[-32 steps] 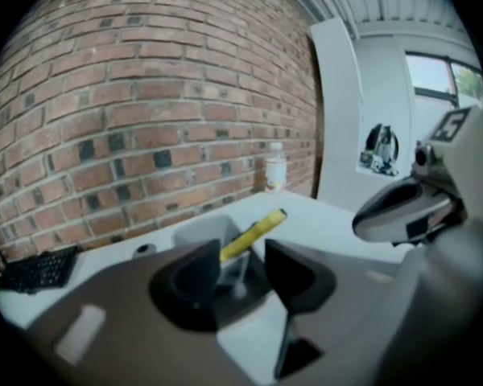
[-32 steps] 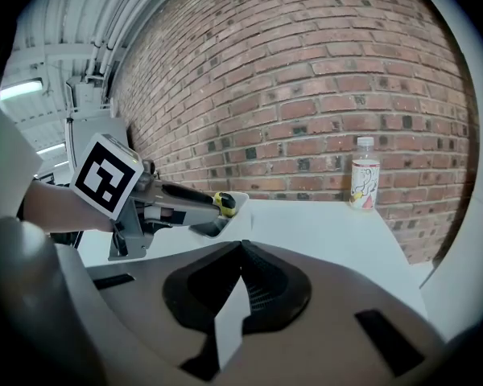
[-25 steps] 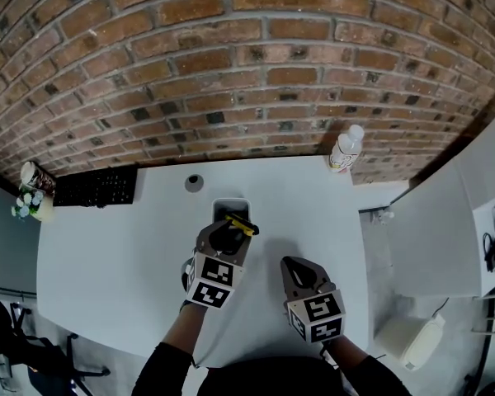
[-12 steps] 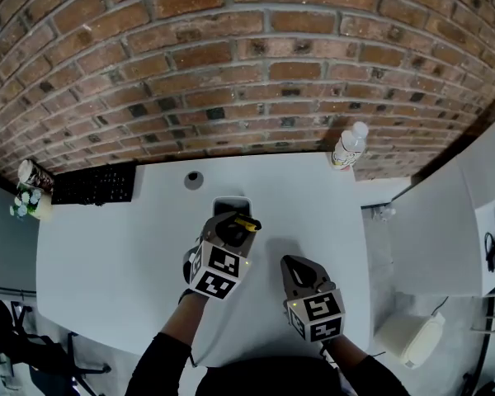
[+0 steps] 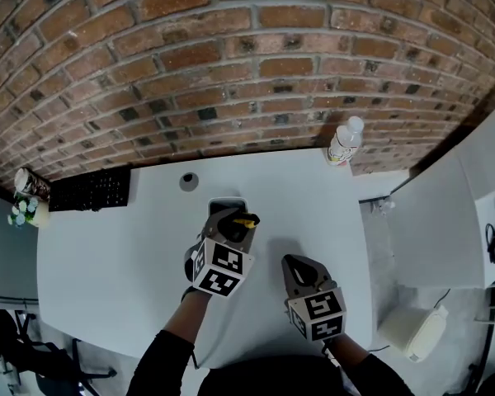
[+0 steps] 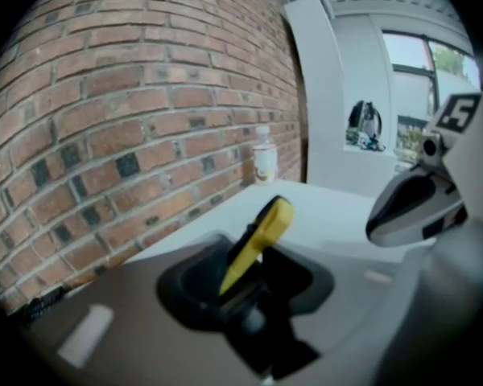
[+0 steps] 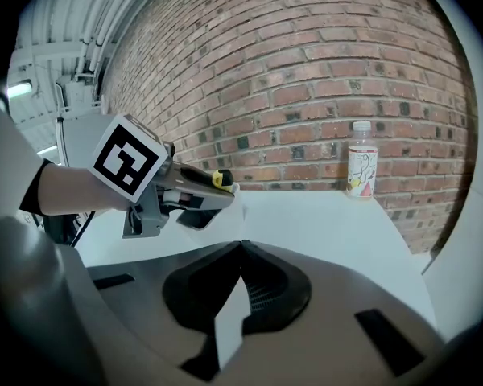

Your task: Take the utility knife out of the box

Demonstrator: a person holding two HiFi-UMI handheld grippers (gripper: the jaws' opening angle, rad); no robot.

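**Worktop** (image 5: 107, 246): white, smooth and matt, set against a red-brown brick wall (image 5: 231, 56) with dark mortar joints.

**Box** (image 5: 225, 201): small rounded-rectangular container with a pale rim and a dark inside. It stands at mid-worktop, just beyond the left gripper.

**Utility knife** (image 5: 246, 219): slim yellow body with black trim. It is tilted up out of the box, with its rounded yellow end pointing up and to the right.

**Left gripper** (image 6: 253, 278): grey-brown moulded shell with a black-and-white marker cube. It points down into the box. The fingers are parted to either side of the knife's lower body and are closing on it, with the knife between them.

**Right gripper** (image 5: 297, 264): same make. It is held over bare worktop, near and to the right of the box, apart from it. The fingers are pressed together with nothing between them.

**Bottle** (image 5: 345, 143): clear plastic with a white cap and a printed label. It stands upright at the far right edge by the wall.

**Keyboard** (image 5: 91, 190): black and flat, at the far left along the wall.

**Round object** (image 5: 188, 181): small grey disc on the worktop beyond the box, to its left.

**Cup** (image 5: 33, 184): patterned, at the far left corner.
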